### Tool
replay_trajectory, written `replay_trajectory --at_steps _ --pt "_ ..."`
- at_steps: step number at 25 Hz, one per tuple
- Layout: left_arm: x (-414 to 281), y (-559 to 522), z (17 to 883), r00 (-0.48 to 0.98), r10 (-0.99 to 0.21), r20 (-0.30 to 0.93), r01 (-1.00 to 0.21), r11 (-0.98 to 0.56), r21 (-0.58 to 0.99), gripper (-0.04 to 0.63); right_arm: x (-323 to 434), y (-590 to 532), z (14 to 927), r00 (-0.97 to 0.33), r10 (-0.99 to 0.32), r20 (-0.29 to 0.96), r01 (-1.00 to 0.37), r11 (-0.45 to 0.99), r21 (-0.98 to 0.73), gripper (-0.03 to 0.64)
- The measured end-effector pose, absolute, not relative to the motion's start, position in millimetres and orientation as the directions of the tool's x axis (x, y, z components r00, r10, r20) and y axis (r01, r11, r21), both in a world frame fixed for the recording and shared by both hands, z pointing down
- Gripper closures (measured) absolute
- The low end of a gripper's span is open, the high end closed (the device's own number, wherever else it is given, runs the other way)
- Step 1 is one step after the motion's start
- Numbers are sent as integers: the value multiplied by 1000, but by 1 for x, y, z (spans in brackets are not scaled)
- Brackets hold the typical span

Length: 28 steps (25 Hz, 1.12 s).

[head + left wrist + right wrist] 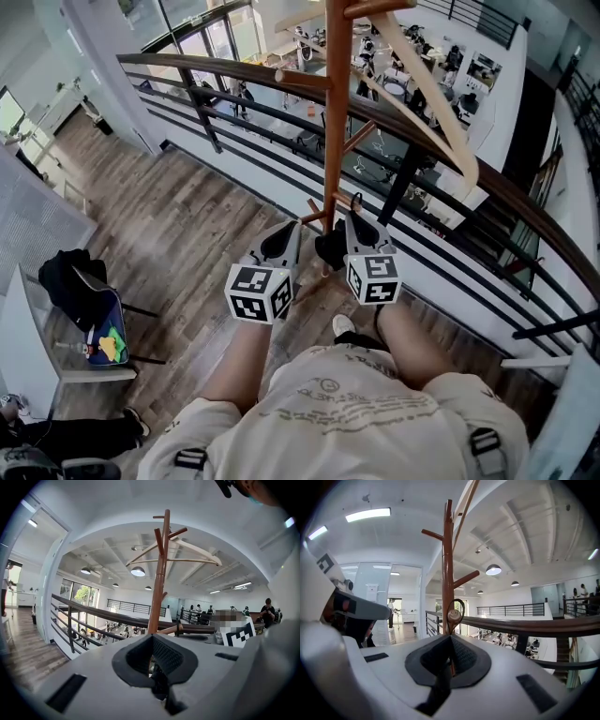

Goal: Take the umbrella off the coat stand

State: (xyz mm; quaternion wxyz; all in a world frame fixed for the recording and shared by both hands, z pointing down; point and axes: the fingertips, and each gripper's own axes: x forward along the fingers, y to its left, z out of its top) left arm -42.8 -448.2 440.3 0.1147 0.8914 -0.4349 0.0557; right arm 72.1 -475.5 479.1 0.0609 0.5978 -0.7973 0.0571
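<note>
The brown wooden coat stand (pixel 336 112) rises just ahead of both grippers, its pole (pixel 448 564) filling the middle of the right gripper view. My right gripper (pixel 359 228) is shut on the thin dark strap loop (pixel 457 610) of the umbrella. The loop stands up from the jaw tips, with a round wooden peg end (pixel 454 616) showing inside it. The black folded umbrella (pixel 330 247) hangs between the two grippers, close to the pole. My left gripper (pixel 285 240) is beside it on the left, jaws together with nothing seen between them. It points at the pole (pixel 159 583).
A dark handrail with black bars (pixel 487 178) runs right behind the stand, with an atrium drop beyond. A pale wooden bar (pixel 422 94) slants from the top of the stand. A chair with a black bag (pixel 80 286) stands at the left on the wood floor.
</note>
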Motion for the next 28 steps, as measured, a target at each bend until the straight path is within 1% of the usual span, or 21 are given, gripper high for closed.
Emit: replay_trajectory --at_steps 10,19,28 --pt "-36 -431 444 660 -729 181 -751 -642 155 591 86 -444 454 -214 -969 120 -977 213 -23 614" --pt "-28 -416 446 706 -687 169 -708 -688 160 591 108 -407 431 -111 -993 50 -992 108 -59 615" --pt "-18 -402 449 732 -661 164 -681 -714 163 591 123 -386 436 -70 -996 55 -995 66 -70 615"
